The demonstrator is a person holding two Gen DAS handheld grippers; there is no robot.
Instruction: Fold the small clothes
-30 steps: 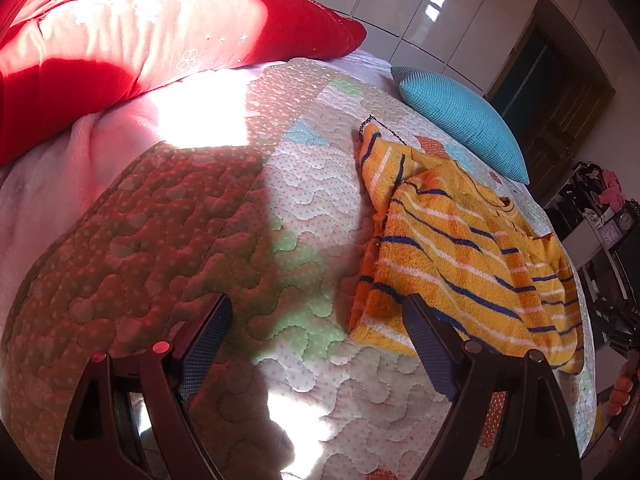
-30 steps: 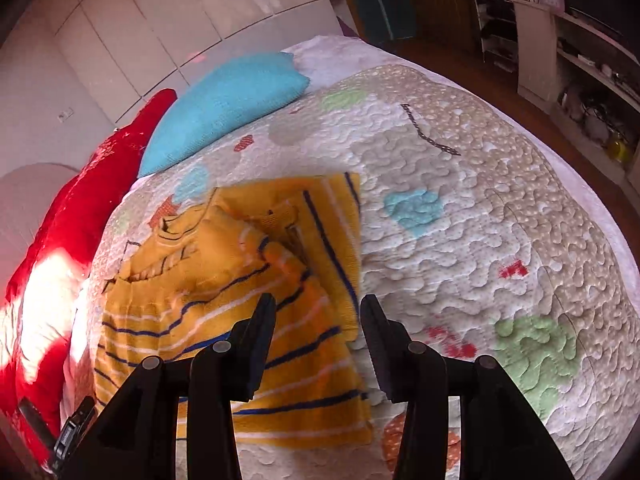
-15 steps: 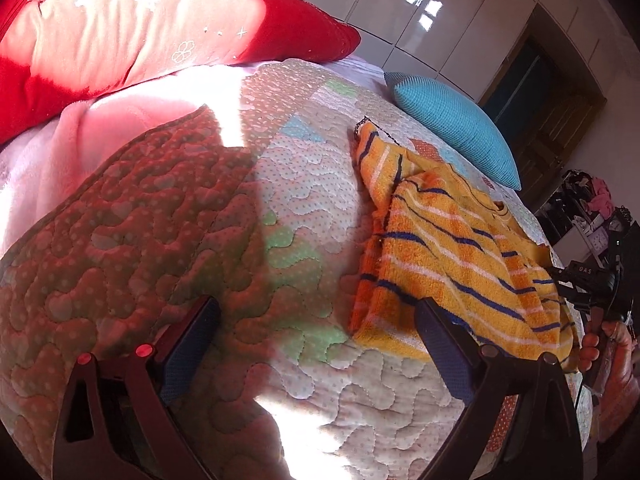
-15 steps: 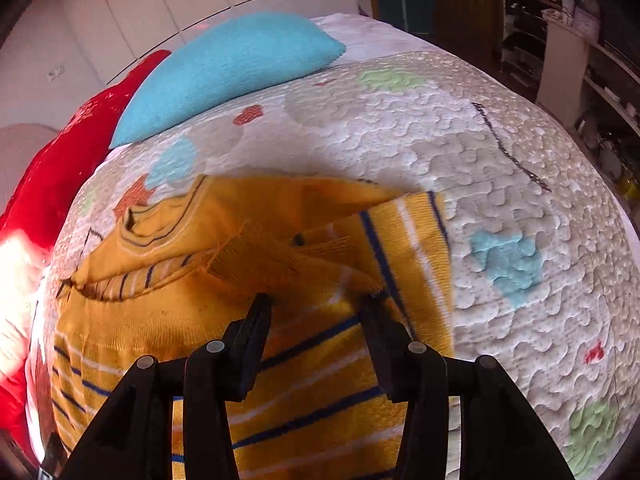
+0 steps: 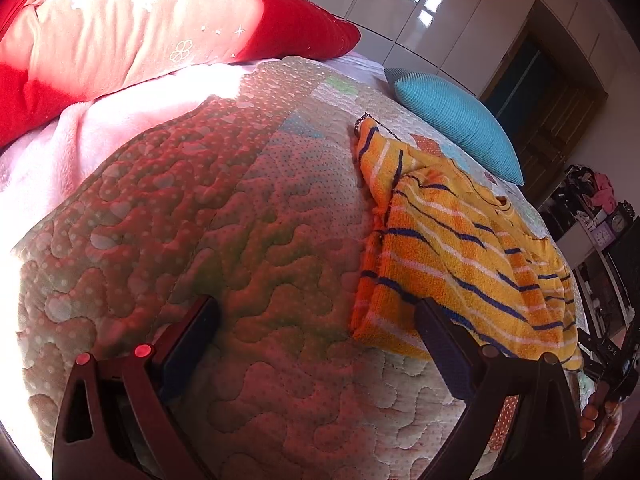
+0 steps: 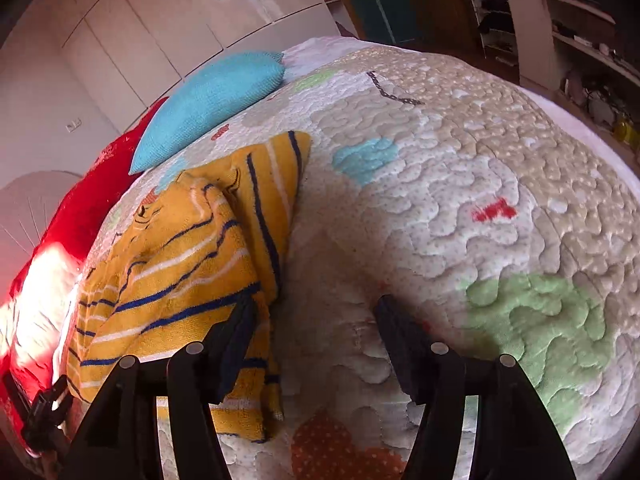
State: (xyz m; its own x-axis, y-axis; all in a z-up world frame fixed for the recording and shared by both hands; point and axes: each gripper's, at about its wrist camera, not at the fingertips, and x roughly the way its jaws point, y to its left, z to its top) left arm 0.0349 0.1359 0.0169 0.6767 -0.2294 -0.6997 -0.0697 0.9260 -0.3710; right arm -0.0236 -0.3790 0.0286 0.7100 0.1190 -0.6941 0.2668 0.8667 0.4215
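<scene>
Both the left gripper [image 5: 316, 336] and right gripper [image 6: 314, 340] hover with fingers wide (holding nothing) beside the partly folded striped sweater [image 6: 180, 264] on the bed [image 6: 460, 200].

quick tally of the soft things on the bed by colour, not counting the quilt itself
Yellow striped sweater: 1
Red pillow: 1
Blue cushion: 1
Total: 3
</scene>
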